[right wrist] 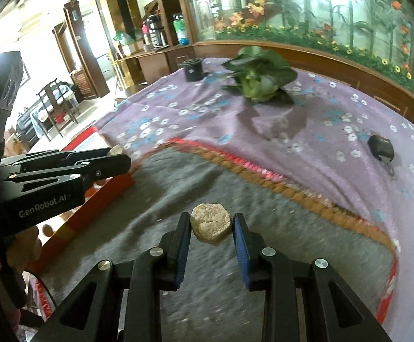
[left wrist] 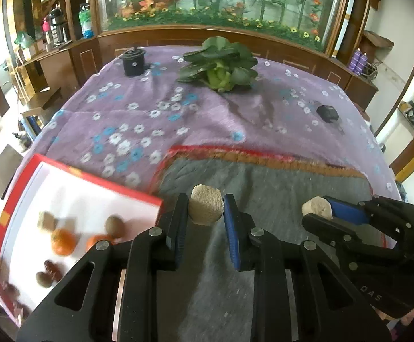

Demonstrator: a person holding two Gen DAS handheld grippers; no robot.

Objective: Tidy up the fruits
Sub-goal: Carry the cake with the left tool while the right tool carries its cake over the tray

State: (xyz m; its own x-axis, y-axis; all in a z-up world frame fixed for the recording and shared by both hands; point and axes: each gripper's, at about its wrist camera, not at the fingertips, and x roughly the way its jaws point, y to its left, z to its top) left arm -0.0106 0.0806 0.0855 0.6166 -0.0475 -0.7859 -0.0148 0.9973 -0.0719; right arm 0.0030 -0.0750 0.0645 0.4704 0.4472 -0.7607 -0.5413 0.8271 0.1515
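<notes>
A beige cylindrical piece [left wrist: 206,204] sits clamped between the left gripper [left wrist: 206,209] pads at lower centre above the grey mat [left wrist: 264,199], while the right gripper [right wrist: 211,226] grasps a second beige piece [right wrist: 211,223], right of the red-rimmed tray [left wrist: 21,188] holding oranges [left wrist: 63,240].

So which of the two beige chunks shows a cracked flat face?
The chunk in the right gripper: beige chunk, cracked face up. The left gripper's chunk looks evenly grainy.

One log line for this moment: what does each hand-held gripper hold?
left hand-held gripper: shut on beige chunk | right hand-held gripper: shut on pale chunk | red tray: left
</notes>
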